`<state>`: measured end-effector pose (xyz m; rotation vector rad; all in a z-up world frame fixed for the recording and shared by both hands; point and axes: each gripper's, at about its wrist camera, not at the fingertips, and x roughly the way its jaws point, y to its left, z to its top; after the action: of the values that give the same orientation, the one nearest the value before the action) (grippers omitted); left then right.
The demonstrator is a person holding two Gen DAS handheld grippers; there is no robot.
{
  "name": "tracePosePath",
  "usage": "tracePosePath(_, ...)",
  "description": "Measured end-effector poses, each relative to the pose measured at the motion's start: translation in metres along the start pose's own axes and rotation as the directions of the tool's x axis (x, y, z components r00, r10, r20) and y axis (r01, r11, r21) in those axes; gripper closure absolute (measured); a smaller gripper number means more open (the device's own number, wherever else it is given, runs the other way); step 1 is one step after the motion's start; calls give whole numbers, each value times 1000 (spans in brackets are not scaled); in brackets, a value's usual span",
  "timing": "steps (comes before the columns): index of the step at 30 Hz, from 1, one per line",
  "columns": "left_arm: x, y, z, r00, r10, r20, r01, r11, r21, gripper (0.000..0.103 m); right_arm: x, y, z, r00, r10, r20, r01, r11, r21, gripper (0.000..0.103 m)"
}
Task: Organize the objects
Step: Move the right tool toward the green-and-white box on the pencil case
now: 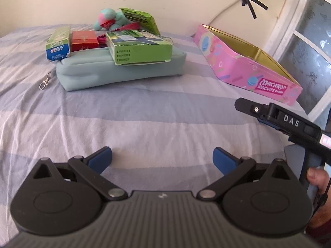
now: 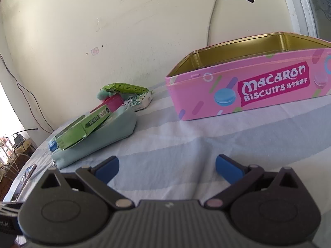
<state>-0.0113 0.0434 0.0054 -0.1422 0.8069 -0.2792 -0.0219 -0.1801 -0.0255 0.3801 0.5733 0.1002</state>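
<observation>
A pale teal zip pouch lies on the striped bed sheet. On it rests a green carton, with a red box and a green-and-blue box behind. A teal and pink plush toy and another green box lie by the wall. An open pink Macaron biscuit tin sits at right, with no contents showing. My left gripper is open above bare sheet, well short of the pouch. My right gripper is open, short of the tin.
A metal clasp trails from the pouch's left end. A cream wall with a taped cable closes the far side. A window frame stands at right. A phone lies on the sheet at far left. A hand holds the right gripper's handle.
</observation>
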Motion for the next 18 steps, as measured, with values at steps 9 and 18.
tracePosePath(9, -7, 20, 5, 997, 41, 58, -41, 999, -1, 0, 1, 5, -1, 1000, -23, -1, 23, 1000, -20, 0)
tracePosePath(18, -6, 30, 5, 994, 88, 66, -89, 996, 5, 0, 2, 9, -1, 999, -44, -13, 44, 998, -51, 0)
